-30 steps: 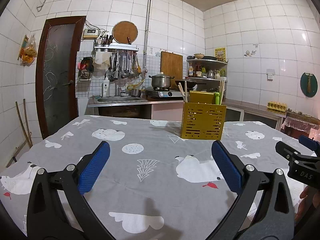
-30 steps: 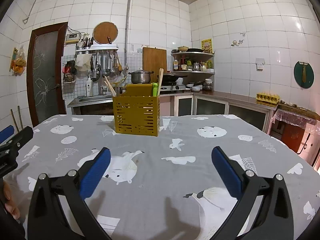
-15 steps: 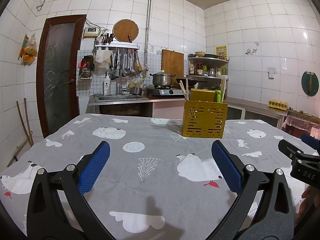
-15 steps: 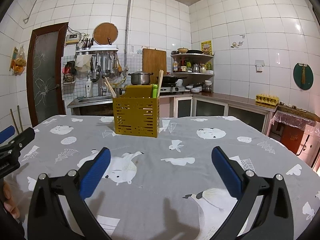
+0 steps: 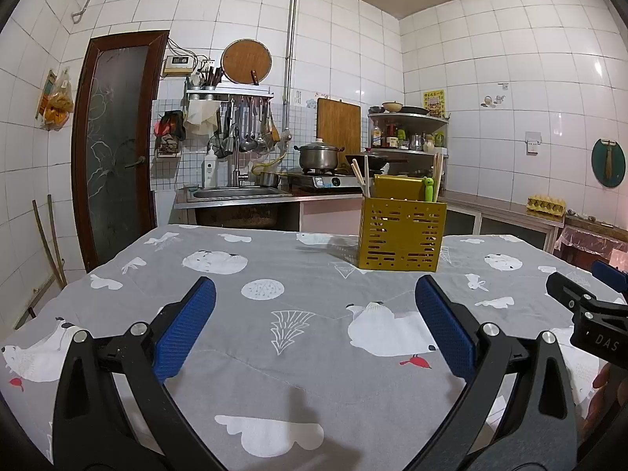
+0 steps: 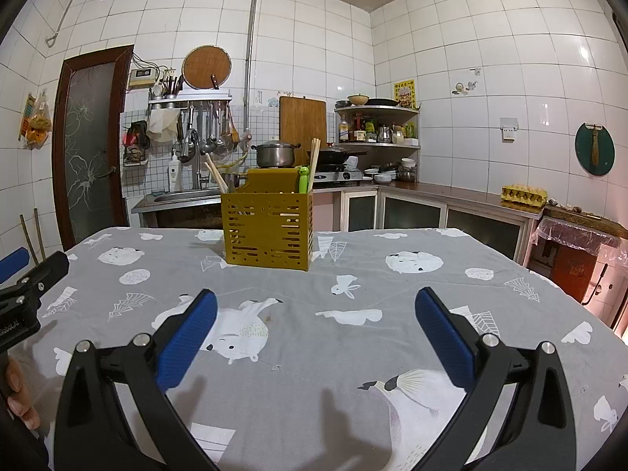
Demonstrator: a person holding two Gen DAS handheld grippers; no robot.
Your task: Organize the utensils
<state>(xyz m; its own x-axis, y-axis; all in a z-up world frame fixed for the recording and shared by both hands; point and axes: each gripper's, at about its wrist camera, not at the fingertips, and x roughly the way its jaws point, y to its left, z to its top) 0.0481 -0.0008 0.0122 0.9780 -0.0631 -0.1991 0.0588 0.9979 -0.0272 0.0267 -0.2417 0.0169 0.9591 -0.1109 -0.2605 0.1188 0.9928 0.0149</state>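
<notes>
A yellow slotted utensil holder [image 5: 401, 235] stands upright on the far part of the table; it also shows in the right wrist view [image 6: 268, 227]. Wooden chopsticks [image 6: 314, 161] and a green-handled utensil [image 6: 303, 178] stick out of its top. My left gripper [image 5: 314, 314] is open and empty, low over the cloth, well short of the holder. My right gripper [image 6: 314, 318] is open and empty, also well short of it. Each gripper shows at the edge of the other's view.
The table wears a grey cloth with white animal prints [image 5: 298, 274]. Behind it run a sink counter [image 5: 235, 194], a stove with a pot [image 5: 318, 155], a corner shelf [image 6: 376, 125] and a brown door [image 5: 117, 137]. An egg carton [image 6: 524, 192] sits on the right counter.
Both views have tilted slightly upward, so the holder sits a little lower in frame. Both grippers stay open and empty.
</notes>
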